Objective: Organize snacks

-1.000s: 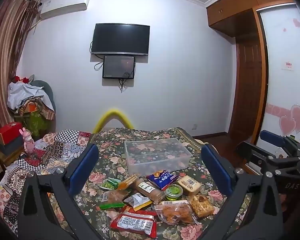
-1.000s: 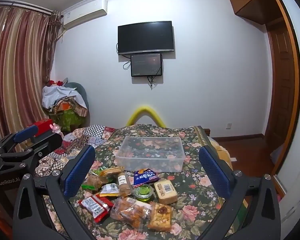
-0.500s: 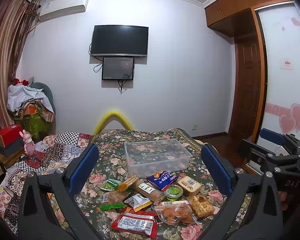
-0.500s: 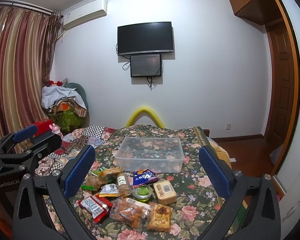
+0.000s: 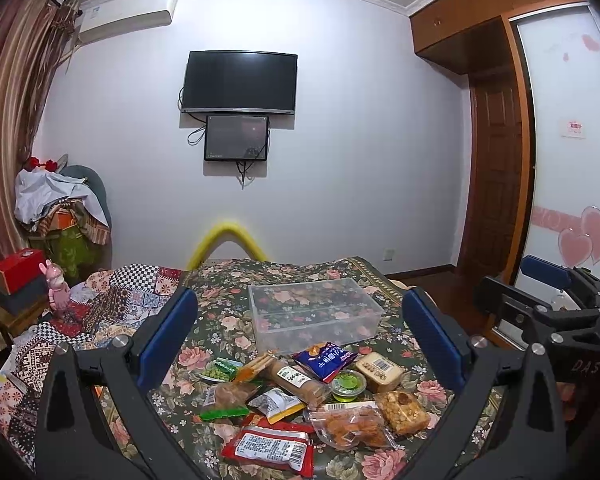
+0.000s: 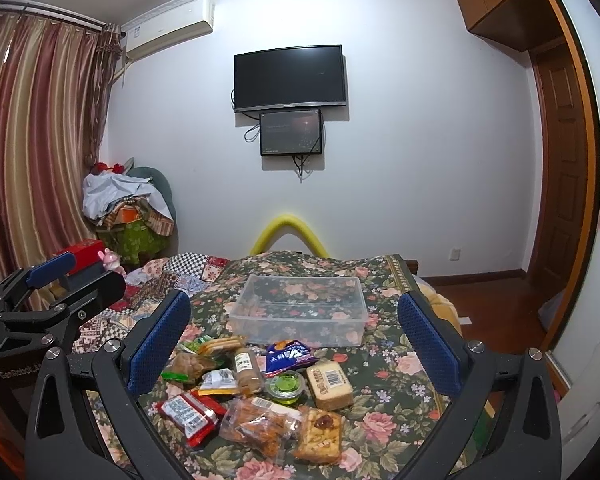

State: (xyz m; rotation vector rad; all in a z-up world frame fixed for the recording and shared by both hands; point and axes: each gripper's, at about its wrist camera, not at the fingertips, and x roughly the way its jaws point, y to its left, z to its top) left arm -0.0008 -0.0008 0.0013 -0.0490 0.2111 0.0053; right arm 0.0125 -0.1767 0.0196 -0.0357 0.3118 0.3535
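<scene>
Progress: nothing sorted yet, by the look of it. Clear plastic box point(image 5: 314, 312) sits empty on the floral cloth point(image 5: 228, 320), straight ahead of both tongs, beyond the snack pile. All snacks lie loose betw the tongs and the box.

Tongs: left gripper point(image 5: 300, 340) spread wide, nothing betw the pads, held above the pile, not touching anything. Right gripper point(image 6: 294, 340) likewise wide apart and empty; its body shows at the right edge of the left wrist view, so the two are side by side.

Snack positions (rel. to left tongs): blue chip bag point(image 5: 324, 360) nearest the box, just ahead of centre. Green jelly cup point(image 5: 348, 383) right of centre, touching or nearly touching the tan cake block w/ barcode point(image 5: 380, 366). Brown biscuit roll point(image 5: 298, 378) at centre, lying flat. Green pea pack point(image 5: 219, 370) toward the left pad. Red sausage pack point(image 5: 270, 446) closest in, below the pads. Clear bag of orange crisps point(image 5: 350, 426) and nut brittle slab point(image 5: 402, 406) close in, right side.

Left to do: whole pile → box, est. ten-odd items.

Obstacles: packs overlap, so a pinch may lift or drag a neighbour; film packs lie flat on soft cloth, little edge to grab. Box wall faces the tongs, items must go over the rim. Patchwork quilt point(image 5: 100, 300) off left, clear of the path. TV point(image 5: 240, 82) and wardrobe point(image 5: 496, 128) well apart, irrelevant
</scene>
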